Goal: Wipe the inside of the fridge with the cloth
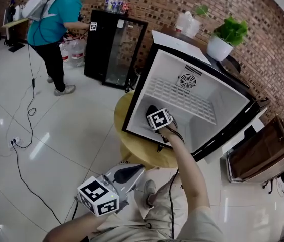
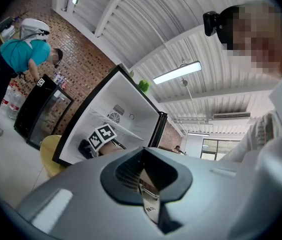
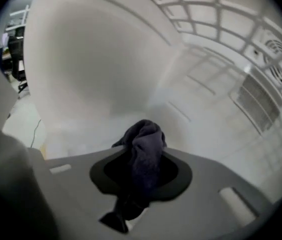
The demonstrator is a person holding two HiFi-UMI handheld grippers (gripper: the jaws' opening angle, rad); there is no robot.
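Dark blue cloth [image 3: 146, 139] is clamped between the jaws of the right gripper [image 3: 140, 171]. It is inside the white mini fridge [image 1: 217, 97], low at the 9 o'clock side of the cavity in the head view, below the wire shelf [image 1: 182, 99]. The fridge is open on a round yellow table [image 1: 132, 153]. At 7 o'clock in the head view, the left gripper [image 2: 148, 199] is outside the fridge, its jaws pressed together on nothing.
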